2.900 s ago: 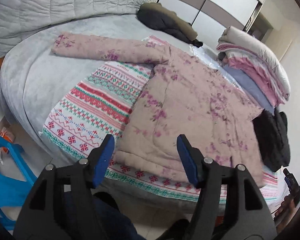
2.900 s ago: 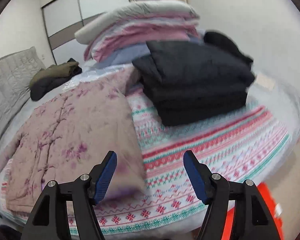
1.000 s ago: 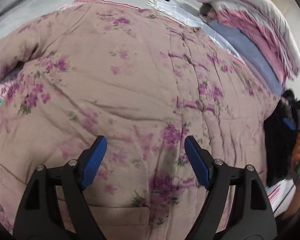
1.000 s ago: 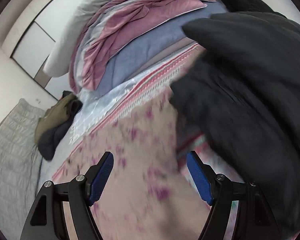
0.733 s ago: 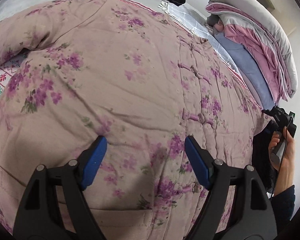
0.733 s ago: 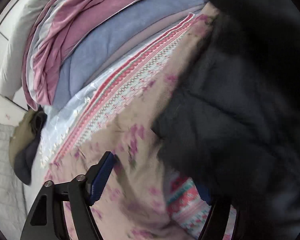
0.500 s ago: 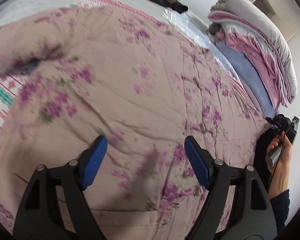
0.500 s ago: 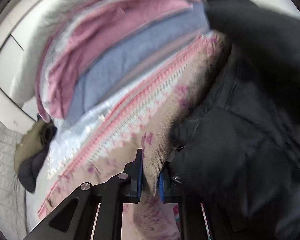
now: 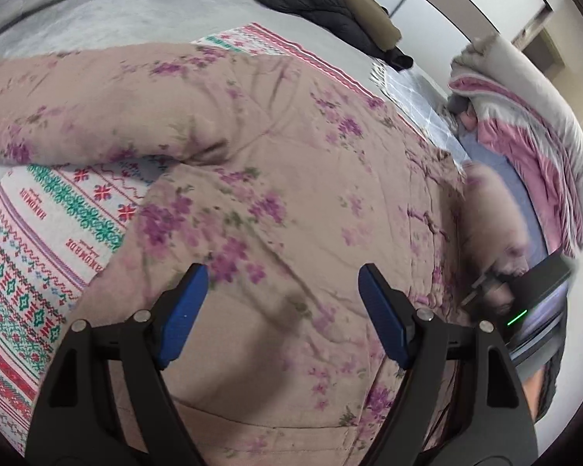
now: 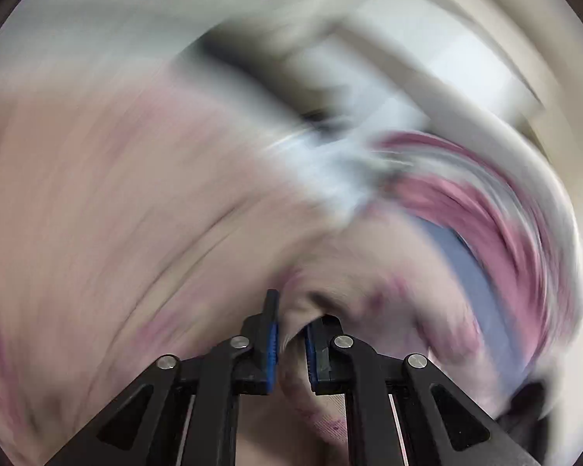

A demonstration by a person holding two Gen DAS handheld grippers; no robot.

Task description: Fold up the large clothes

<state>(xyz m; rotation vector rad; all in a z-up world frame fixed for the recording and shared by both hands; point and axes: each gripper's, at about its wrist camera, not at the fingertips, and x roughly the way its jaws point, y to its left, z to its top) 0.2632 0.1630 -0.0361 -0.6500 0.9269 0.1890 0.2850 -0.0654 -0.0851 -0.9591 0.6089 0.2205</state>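
A pink floral padded jacket [image 9: 291, 178] lies spread across a patterned blanket [image 9: 58, 225] on the bed [image 9: 97, 11]. The right hand-held gripper [image 10: 290, 343] is clamped on a fold of the jacket's fabric, its view heavily blurred. The left hand-held gripper [image 9: 283, 310] hovers wide open above the jacket's lower front. Folded quilts [image 9: 524, 124] are stacked beside the jacket.

The left gripper [image 9: 281, 312] hovers with its blue-padded jaws spread wide, holding nothing. The right gripper [image 10: 290, 343] is pinched tight on a fold of the floral coat [image 10: 369, 279].
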